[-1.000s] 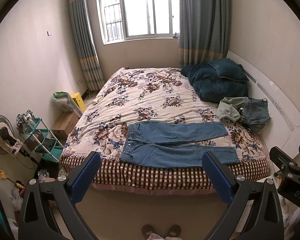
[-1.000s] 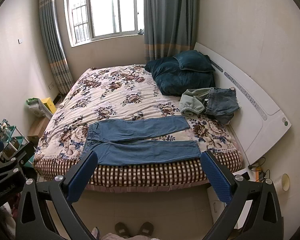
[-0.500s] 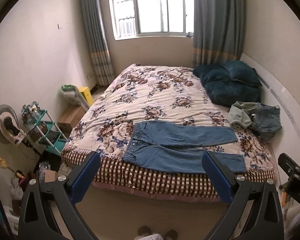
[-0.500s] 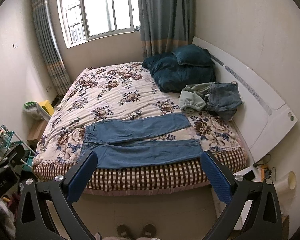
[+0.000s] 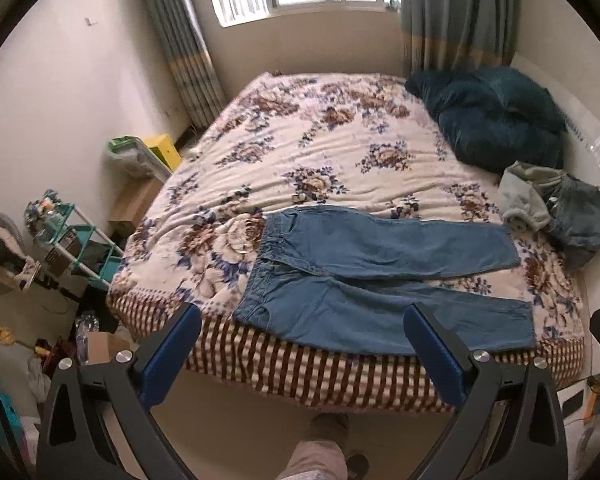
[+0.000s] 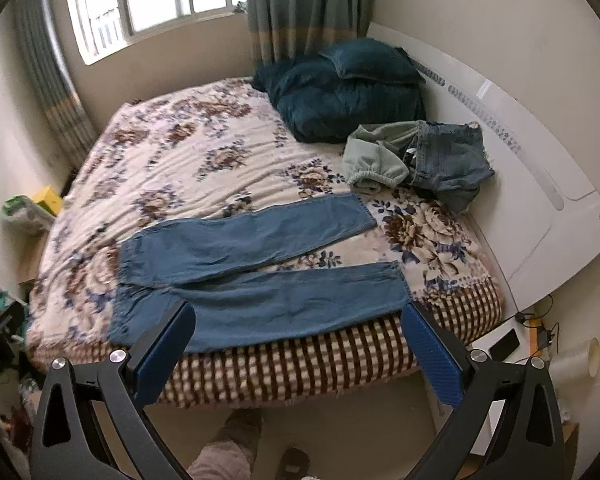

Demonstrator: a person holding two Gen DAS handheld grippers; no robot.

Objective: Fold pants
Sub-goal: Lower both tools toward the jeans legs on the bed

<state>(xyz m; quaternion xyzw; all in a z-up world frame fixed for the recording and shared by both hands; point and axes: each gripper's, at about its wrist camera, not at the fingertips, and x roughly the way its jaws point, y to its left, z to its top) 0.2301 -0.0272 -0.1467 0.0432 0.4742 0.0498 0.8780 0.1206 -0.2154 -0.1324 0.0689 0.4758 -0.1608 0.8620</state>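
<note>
Left wrist view shows the left gripper (image 5: pixel 302 322) with its blue fingers (image 5: pixel 171 354) spread wide and holding nothing, hanging in front of the bed (image 5: pixel 300 364) short of its checked near edge. Jeans (image 5: pixel 380 276) lie flat on the bed along that near edge, waist toward the curtain side, both legs stretched toward the headboard (image 6: pixel 540 200), the nearer leg's hem overhanging the edge slightly. Right wrist view shows the right gripper (image 6: pixel 298 322) likewise spread wide and empty, apart from the jeans (image 6: pixel 268 280). At the bed's headboard end sit dark teal pillows (image 6: pixel 340 88) and, just beside them, a heap of clothes (image 6: pixel 416 160). A teal rack (image 5: pixel 80 244) stands off the bed's far side.
</note>
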